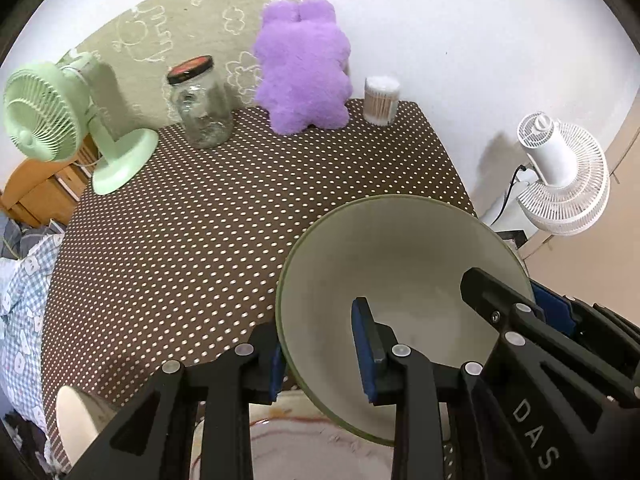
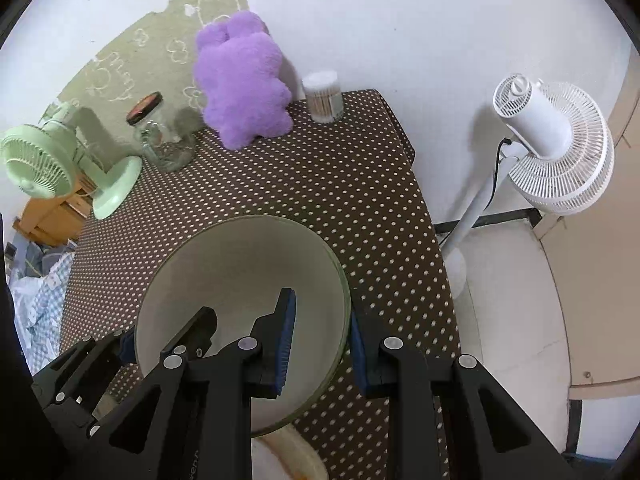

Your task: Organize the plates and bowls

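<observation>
A cream bowl with a green rim (image 1: pixel 384 264) is held above the dotted table, tilted. My left gripper (image 1: pixel 320 348) straddles its left rim, one blue pad inside and one outside, with a visible gap to the wall. My right gripper (image 2: pixel 322 340) straddles the opposite rim of the same bowl (image 2: pixel 244 280) in the same way. A white plate with a reddish ring (image 1: pixel 304 440) lies below the bowl at the table's near edge; it also shows in the right wrist view (image 2: pixel 288 452). A second cream bowl (image 1: pixel 76 420) sits at the near left.
On the brown dotted tablecloth (image 1: pixel 208 208) stand a green desk fan (image 1: pixel 52 116), a glass jar with a black lid (image 1: pixel 200 104), a purple plush toy (image 1: pixel 304 68) and a tub of cotton swabs (image 1: pixel 380 100). A white floor fan (image 2: pixel 548 136) stands right of the table.
</observation>
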`<state>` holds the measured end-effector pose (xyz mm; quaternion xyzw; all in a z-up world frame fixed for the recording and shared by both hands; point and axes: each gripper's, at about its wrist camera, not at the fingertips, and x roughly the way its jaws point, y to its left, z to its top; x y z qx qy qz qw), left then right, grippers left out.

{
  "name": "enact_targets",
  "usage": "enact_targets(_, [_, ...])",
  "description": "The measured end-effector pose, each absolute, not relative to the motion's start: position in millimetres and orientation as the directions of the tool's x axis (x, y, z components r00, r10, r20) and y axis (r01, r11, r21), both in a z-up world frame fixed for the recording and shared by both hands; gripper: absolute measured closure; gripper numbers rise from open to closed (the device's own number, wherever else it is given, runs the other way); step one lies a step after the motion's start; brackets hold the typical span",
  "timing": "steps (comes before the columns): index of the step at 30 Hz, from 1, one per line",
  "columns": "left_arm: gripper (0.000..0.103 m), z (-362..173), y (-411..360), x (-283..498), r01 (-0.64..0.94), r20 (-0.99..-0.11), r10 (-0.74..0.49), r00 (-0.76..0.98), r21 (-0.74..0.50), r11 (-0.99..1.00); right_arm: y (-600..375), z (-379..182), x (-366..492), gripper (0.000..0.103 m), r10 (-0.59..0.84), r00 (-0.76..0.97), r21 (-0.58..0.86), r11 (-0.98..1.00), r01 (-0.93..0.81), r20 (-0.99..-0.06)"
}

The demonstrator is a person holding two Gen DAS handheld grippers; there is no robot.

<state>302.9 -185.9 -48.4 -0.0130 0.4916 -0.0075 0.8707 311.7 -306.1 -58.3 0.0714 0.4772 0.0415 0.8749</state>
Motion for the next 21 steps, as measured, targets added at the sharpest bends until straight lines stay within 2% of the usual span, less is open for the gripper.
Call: enact_targets(21, [0.076, -10, -83, 216, -0.015, -0.823, -0.054, 0.565, -0.076, 0.997, -206, -9, 221, 0.074, 0.123, 0.591, 0.151, 0.989, -0.002, -0.798])
